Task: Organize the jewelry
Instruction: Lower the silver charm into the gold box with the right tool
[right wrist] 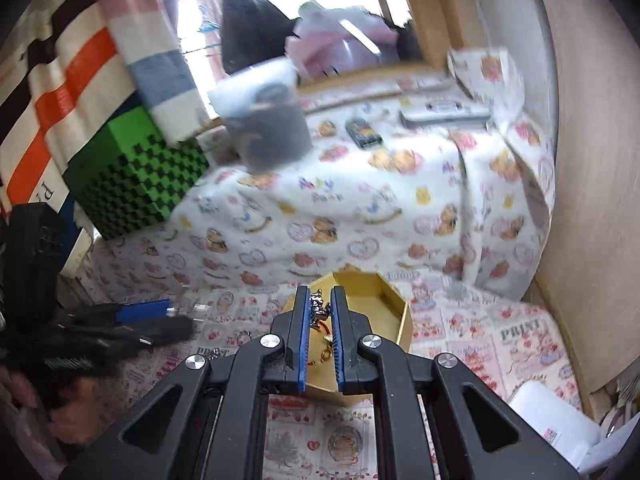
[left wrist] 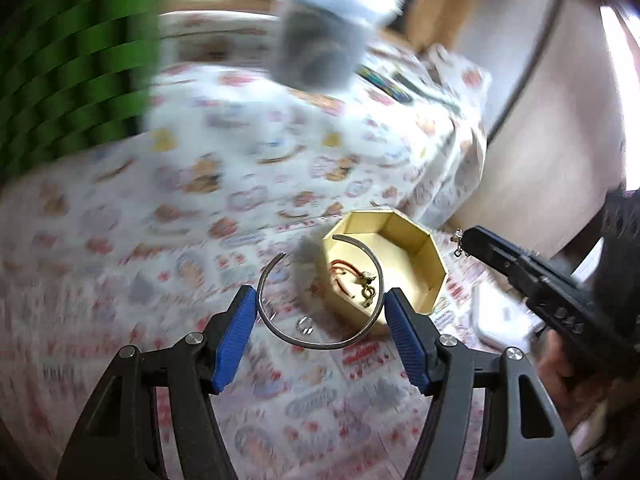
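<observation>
My left gripper [left wrist: 322, 294] is shut on a thin silver open bangle [left wrist: 320, 346], with its blue pads pressing the bangle's two sides just above the cloth. Right behind it stands a yellow octagonal box [left wrist: 416, 248] holding a red cord and a gold clasp [left wrist: 368, 294]. From the right, my right gripper [left wrist: 466, 238] reaches toward the box, shut on a small silver charm [left wrist: 457, 238]. In the right wrist view that gripper [right wrist: 320, 292] pinches the charm [right wrist: 319, 305] over the box [right wrist: 380, 300]. The left gripper [right wrist: 176, 320] shows blurred at the left.
A small clear stone [left wrist: 305, 325] lies on the patterned cloth [left wrist: 200, 240] under the bangle. A green checkered box [right wrist: 136, 184] and a grey cup [right wrist: 272, 136] stand at the back left, with a remote [right wrist: 444, 114] farther back. A white box [right wrist: 552, 420] sits at the near right by a wooden panel.
</observation>
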A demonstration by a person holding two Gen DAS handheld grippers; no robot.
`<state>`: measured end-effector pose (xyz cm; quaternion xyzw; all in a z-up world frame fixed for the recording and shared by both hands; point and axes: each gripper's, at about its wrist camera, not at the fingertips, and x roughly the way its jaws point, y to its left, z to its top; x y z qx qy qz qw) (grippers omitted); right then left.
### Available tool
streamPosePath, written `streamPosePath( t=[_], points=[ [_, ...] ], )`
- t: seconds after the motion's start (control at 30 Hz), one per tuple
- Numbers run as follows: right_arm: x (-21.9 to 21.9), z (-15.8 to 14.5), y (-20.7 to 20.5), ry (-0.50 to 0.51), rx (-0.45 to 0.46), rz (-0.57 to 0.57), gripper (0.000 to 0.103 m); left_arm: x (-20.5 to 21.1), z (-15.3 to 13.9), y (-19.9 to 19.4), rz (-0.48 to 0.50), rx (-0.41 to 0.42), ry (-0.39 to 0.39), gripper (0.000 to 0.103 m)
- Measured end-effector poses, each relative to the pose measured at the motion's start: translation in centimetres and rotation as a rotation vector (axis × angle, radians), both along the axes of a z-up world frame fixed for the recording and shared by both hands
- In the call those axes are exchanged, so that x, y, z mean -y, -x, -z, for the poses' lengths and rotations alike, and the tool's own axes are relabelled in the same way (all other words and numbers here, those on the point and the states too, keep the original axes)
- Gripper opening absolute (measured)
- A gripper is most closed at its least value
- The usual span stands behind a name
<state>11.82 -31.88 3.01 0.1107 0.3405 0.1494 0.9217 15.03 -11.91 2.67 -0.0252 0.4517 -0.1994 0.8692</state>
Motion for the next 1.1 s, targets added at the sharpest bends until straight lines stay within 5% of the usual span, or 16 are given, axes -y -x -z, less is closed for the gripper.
streamPosePath(
  t=[0.5,1.1],
  points=[
    [2.2,1.5,-1.6,-0.049,-0.086,0.068,0.011,5.3,4.0,-2.5,0.113,-0.078,0.052,0.065],
    [0.9,2.6,-2.3,-0.097,-0.099,-0.017,0.013,-1.2,-0.7,-0.9,-0.052,0.093,0.116,0.081]
  ],
)
